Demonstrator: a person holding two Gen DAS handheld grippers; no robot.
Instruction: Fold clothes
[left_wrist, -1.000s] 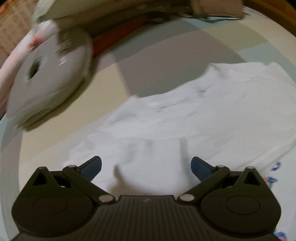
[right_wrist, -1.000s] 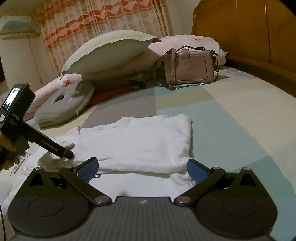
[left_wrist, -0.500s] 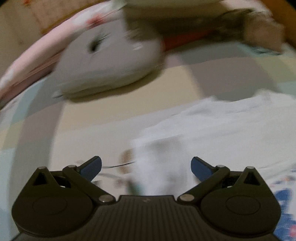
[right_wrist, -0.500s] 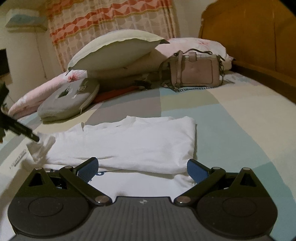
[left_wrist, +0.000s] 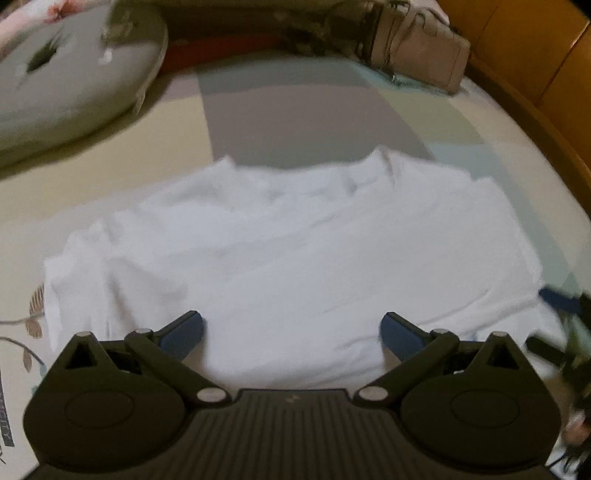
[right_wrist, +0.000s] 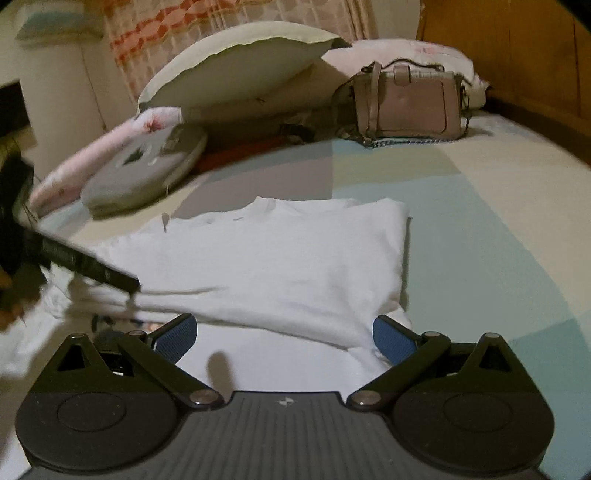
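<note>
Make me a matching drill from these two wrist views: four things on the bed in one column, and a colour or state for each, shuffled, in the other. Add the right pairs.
Things:
1. white shirt
2. handbag
3. round cushion
4. right claw

Descriptions:
A. grey, with a hole near its middle
B. open, holding nothing
C. partly folded, lying flat on the bedspread
D. pale pink, standing upright near the wooden headboard

Pairs: 1-C, 2-D, 3-A, 4-B
</note>
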